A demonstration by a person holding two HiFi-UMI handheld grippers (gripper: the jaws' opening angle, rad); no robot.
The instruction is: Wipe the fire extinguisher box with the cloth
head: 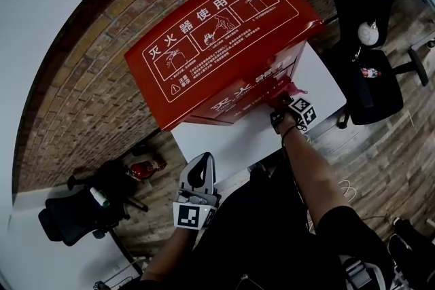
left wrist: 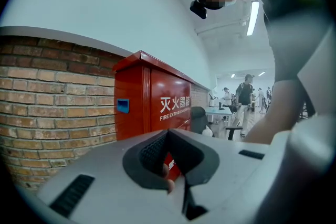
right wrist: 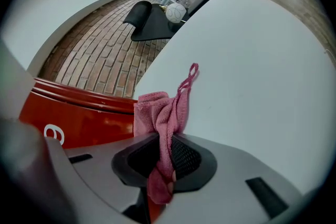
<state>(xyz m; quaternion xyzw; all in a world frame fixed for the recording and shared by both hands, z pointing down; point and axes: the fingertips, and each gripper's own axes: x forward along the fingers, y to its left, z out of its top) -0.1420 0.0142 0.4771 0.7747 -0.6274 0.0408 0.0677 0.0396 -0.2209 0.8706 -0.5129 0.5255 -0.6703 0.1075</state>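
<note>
Nearest the body, the left gripper (head: 202,163) hangs back, jaws closed on nothing. The right gripper (head: 285,105) clamps the pink terry cloth (right wrist: 160,113) at the lower front right corner of the red metal fire extinguisher box (head: 217,37). The box's long front face runs leftward from the cloth, so the wipe likely goes that way.

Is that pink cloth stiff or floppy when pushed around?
Likely floppy: the pink cloth bunches and droops where the right gripper pinches it. Probably light, as its thin loop stands up unsupported. Fuzzy weave suggests it won't slip easily.

Red fire extinguisher box (head: 217,44) upright; pink cloth (right wrist: 157,113) bunched at its front.
</note>
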